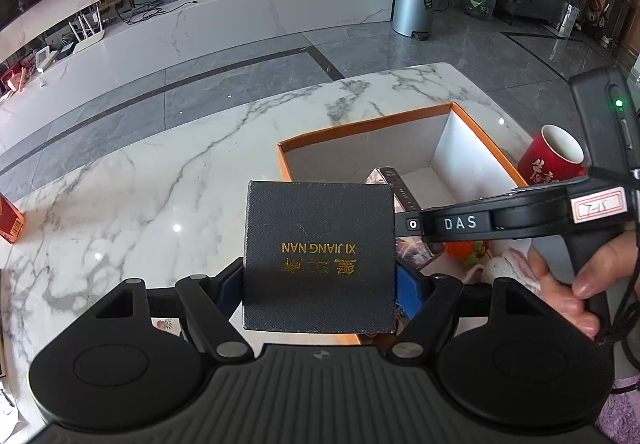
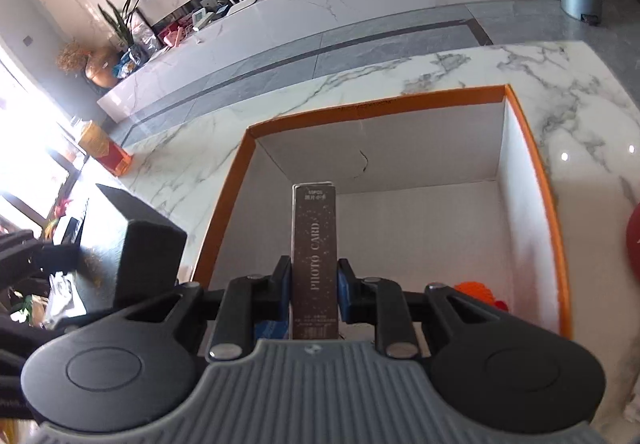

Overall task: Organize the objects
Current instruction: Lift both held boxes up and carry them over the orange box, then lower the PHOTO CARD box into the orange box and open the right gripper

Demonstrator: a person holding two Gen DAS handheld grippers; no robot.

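Observation:
My left gripper (image 1: 320, 276) is shut on a black square box (image 1: 319, 256) with gold lettering, held above the marble table (image 1: 132, 200) just in front of the orange-rimmed open box (image 1: 360, 126). My right gripper (image 2: 314, 286) is shut on a narrow dark photo card box (image 2: 314, 252), held upright over the inside of the orange-rimmed box (image 2: 376, 110). The black box (image 2: 150, 252) shows at the left in the right wrist view. The right gripper's body (image 1: 500, 220) and a hand (image 1: 576, 284) cross the right side of the left wrist view.
A red mug (image 1: 554, 158) stands right of the orange-rimmed box. An orange knitted item (image 2: 478, 290) lies low inside the box. A red-orange carton (image 1: 10, 222) sits at the table's left edge. Beyond the table are grey floor, a marble bench and a metal bin (image 1: 414, 2).

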